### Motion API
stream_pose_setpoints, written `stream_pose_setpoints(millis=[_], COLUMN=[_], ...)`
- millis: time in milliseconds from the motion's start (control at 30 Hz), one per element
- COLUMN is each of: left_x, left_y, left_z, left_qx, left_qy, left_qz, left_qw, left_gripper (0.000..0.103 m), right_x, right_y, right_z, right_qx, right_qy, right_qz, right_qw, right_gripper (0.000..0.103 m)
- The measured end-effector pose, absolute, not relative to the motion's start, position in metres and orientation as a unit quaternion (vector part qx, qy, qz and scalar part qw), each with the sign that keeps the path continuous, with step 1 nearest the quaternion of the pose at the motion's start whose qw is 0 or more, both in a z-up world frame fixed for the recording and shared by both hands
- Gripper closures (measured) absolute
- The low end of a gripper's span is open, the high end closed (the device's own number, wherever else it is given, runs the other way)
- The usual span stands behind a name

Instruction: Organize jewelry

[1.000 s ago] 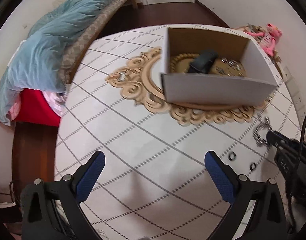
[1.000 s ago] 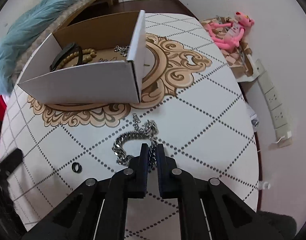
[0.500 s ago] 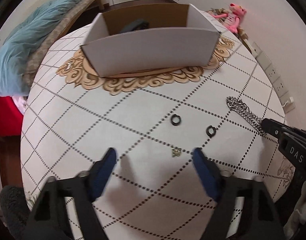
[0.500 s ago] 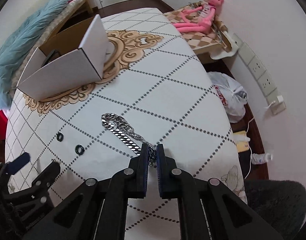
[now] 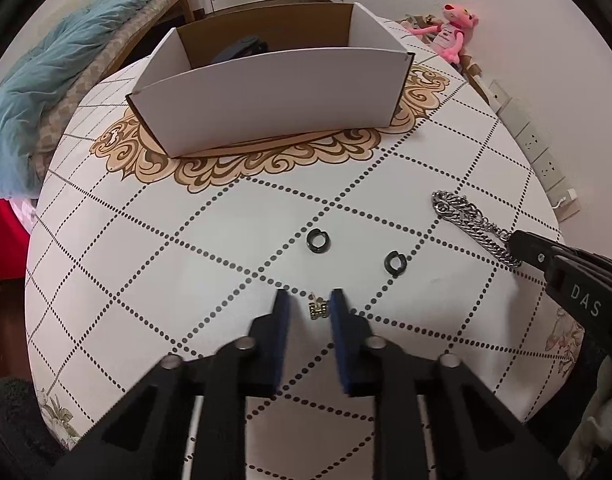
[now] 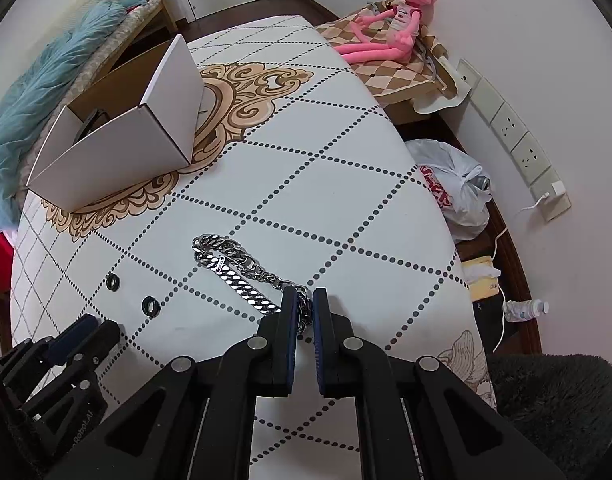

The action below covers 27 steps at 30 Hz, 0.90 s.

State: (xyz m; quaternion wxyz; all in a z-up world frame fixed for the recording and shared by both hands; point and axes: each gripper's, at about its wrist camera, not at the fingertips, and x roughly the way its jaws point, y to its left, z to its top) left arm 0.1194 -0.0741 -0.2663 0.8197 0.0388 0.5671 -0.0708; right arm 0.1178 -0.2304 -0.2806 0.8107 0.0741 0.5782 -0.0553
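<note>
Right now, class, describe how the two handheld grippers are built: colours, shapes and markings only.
Both the left gripper and the right gripper have black angular frames with triangular cut-outs and round silver pivot bolts. The flat fingers carry dark blue pads. In the left wrist view, the right gripper's side shows white letters "DAS".

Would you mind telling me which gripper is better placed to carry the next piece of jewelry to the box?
The right gripper: it is shut on the silver chain, ready to carry to the box. The left gripper only straddles the small gold charm, still open.
</note>
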Motion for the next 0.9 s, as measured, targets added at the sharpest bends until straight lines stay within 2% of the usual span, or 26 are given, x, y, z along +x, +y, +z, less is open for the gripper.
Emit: stream_pose_setpoints(millis=[67, 333, 467, 900], left_x=[0.118, 0.112, 0.118, 0.175], left_y=[-0.072, -0.060, -0.042, -0.001], left_z=[-0.267, -0.250, -0.223, -0.125], left_qx=[0.032, 0.009, -0.017, -0.047], left_qy=[0.568, 0.559, 0.549, 0.487], left_qz=[-0.077, -0.089, -0.097, -0.105], left_qw=[0.819, 0.824, 0.830, 0.866], left_gripper=[0.097, 0.097, 0.097, 0.097], right_x=[0.118, 0.120, 0.126, 0.170], right_y=[-0.230, -0.224, -0.220, -0.196], right_z=[-0.279, -0.248, -0.222, -0.122], right_qx=[0.075, 0.099, 0.118, 0.127], right_qy=[0.577, 0.550, 0.534, 0.470], right_qz=[-0.055, -0.020, 0.011, 0.101], right_qw=[0.812, 0.829, 0.837, 0.867], right_gripper=[0.095, 0.095, 0.099, 0.099])
